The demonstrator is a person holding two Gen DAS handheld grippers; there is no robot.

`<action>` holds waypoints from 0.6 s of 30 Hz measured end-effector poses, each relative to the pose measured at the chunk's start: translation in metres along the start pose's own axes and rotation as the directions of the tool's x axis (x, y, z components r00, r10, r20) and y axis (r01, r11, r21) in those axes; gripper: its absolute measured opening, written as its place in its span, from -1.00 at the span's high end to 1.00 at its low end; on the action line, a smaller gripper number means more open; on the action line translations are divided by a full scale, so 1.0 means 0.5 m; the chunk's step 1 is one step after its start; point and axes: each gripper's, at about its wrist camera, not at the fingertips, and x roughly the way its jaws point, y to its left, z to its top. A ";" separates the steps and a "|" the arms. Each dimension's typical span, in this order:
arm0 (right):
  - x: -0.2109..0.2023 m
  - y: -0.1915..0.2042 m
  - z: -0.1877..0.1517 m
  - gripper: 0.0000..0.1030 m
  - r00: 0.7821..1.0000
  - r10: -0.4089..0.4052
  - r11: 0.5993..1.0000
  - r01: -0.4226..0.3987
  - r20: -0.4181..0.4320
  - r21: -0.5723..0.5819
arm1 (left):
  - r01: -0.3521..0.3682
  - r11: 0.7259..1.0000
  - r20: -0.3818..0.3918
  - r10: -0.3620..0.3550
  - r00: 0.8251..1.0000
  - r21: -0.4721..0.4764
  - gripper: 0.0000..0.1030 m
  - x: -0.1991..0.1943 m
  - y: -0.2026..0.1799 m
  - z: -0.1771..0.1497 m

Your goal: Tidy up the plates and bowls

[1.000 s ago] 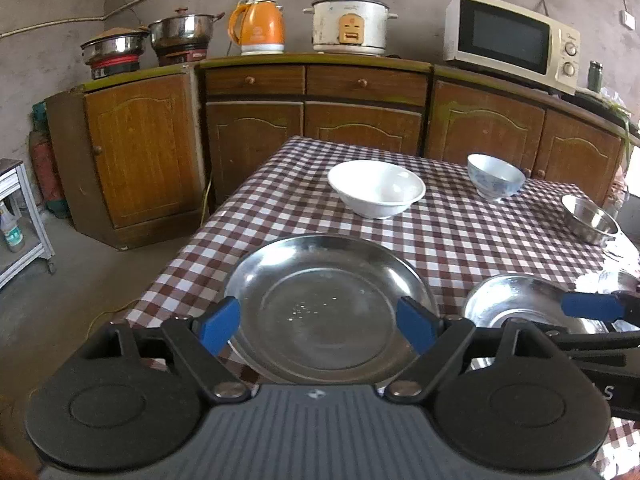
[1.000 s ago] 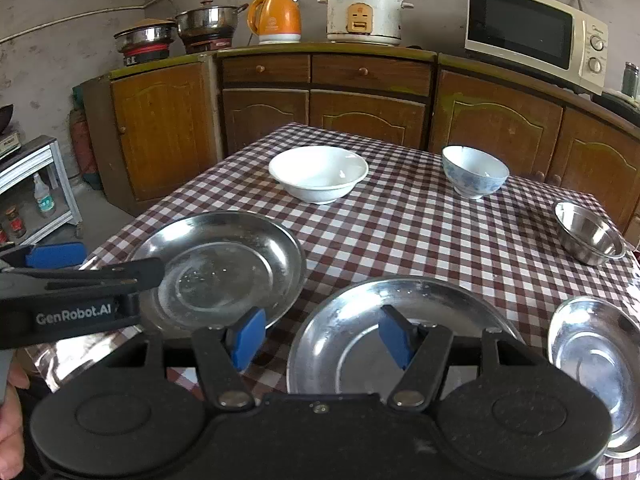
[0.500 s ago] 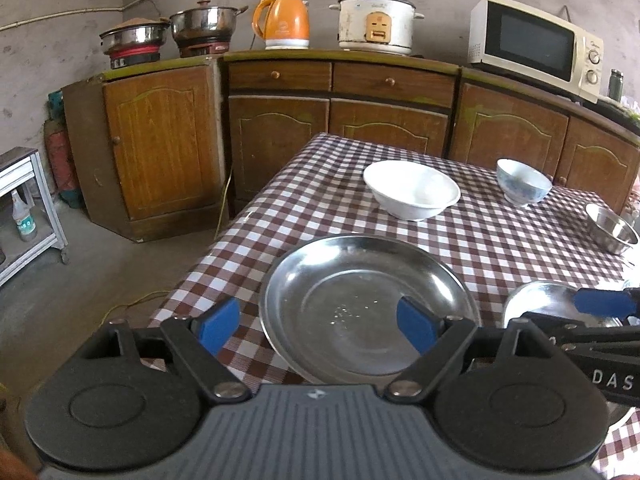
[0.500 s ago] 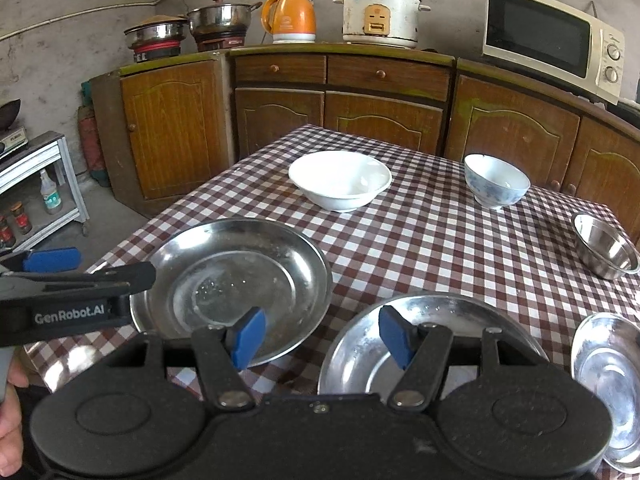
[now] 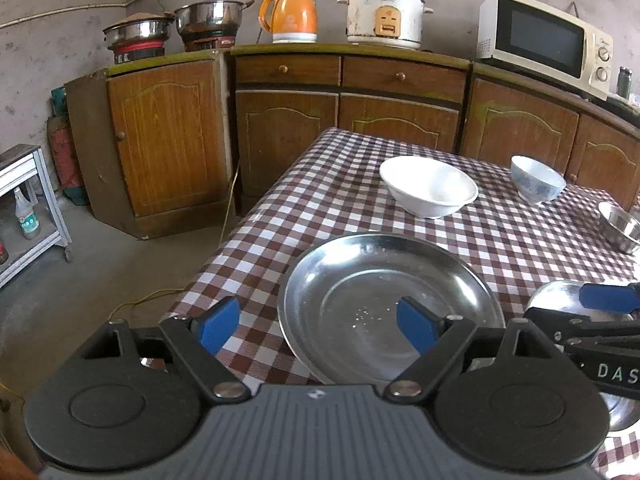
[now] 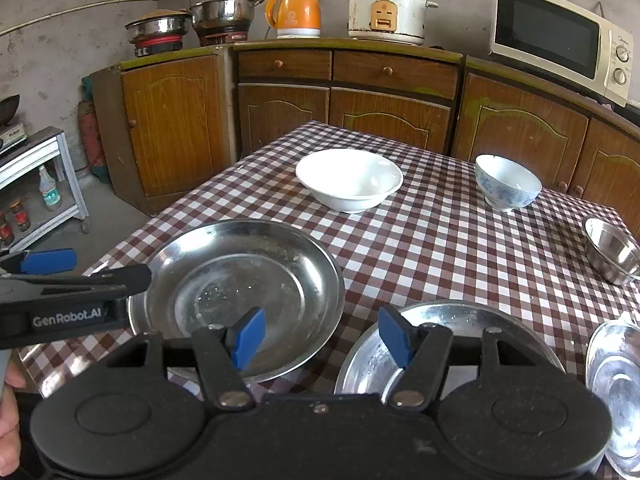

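Right now, nearest the cameras, the left gripper (image 5: 318, 326) is held with its jaws wide apart and nothing clamped between the blue pads; the near left rim of a large steel plate (image 5: 390, 304) is framed between them, with no contact to be seen. Just beside it, the right gripper (image 6: 322, 336) is likewise held open and empty, one pad seen over that same large steel plate (image 6: 240, 292), the other over a second steel plate (image 6: 448, 344) at the near edge of the checkered tablecloth (image 6: 432, 240). A third, smaller steel plate (image 6: 614, 376) is seen at the far right near edge, apart from the second one. A hand (image 6: 8, 412) is glimpsed at the lower left of the right wrist view. Further on, a white bowl (image 6: 350, 180) is set near the middle of the table, with a blue-patterned bowl (image 6: 506, 182) well to its right and a small steel bowl (image 6: 612, 254) near the right edge. Beyond the table, wooden cabinets (image 5: 288, 120) are lined up, topped by pots, an orange kettle (image 5: 290, 14), a rice cooker (image 5: 384, 16) and a microwave (image 5: 546, 40).
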 end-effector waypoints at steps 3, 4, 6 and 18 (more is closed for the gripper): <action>0.007 0.000 0.003 -0.46 1.000 -0.002 1.000 0.002 -0.002 0.003 | -0.002 1.000 -0.004 0.002 1.000 -0.002 -0.72 0.005 0.005 0.000; 0.009 0.000 0.003 -0.46 1.000 -0.002 1.000 0.002 -0.003 0.004 | -0.003 1.000 -0.006 0.003 1.000 -0.002 -0.72 0.007 0.007 0.001; 0.011 0.001 0.004 -0.46 1.000 -0.004 1.000 0.004 -0.004 0.003 | -0.005 1.000 -0.009 0.005 1.000 -0.003 -0.72 0.012 0.009 0.001; 0.046 -0.009 0.013 -0.46 1.000 -0.011 1.000 0.011 -0.021 0.016 | -0.013 1.000 -0.030 0.012 0.999 -0.009 -0.73 0.040 0.026 0.002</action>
